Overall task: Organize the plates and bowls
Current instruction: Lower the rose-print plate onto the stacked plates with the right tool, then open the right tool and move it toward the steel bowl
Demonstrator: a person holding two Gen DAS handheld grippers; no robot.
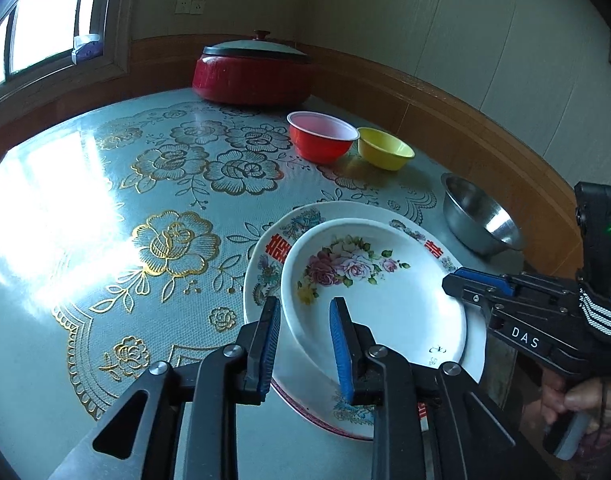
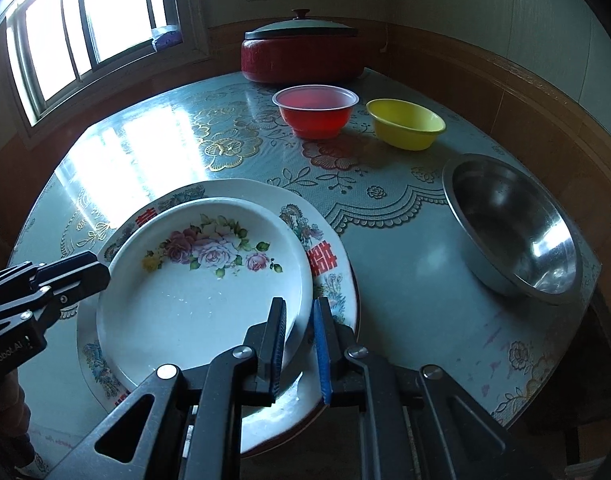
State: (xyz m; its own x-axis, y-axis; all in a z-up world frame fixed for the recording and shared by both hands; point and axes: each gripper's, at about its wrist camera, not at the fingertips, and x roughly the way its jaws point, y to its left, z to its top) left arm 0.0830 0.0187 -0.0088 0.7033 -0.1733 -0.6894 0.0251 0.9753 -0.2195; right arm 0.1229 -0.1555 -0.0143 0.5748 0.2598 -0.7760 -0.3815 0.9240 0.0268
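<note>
A white rose-patterned plate [image 1: 385, 300] [image 2: 201, 284] lies on a larger white plate [image 1: 265, 256] [image 2: 329, 276] with red characters. My left gripper [image 1: 305, 320] is open, its fingers straddling the rose plate's left rim. My right gripper [image 2: 299, 320] is open, its fingers straddling the rose plate's right rim. Each gripper shows in the other's view: the right one [image 1: 461, 280], the left one [image 2: 89, 268]. A red bowl [image 1: 321, 136] [image 2: 315, 110], a yellow bowl [image 1: 385, 148] [image 2: 405, 122] and a steel bowl [image 1: 479, 216] [image 2: 513, 228] stand beyond.
A red lidded pot [image 1: 253, 74] [image 2: 301, 54] stands at the table's far edge. The floral tablecloth [image 1: 165, 208] [image 2: 405, 248] covers the table. A wooden-trimmed wall [image 1: 485, 128] runs close along the right. A window [image 2: 85, 20] is at left.
</note>
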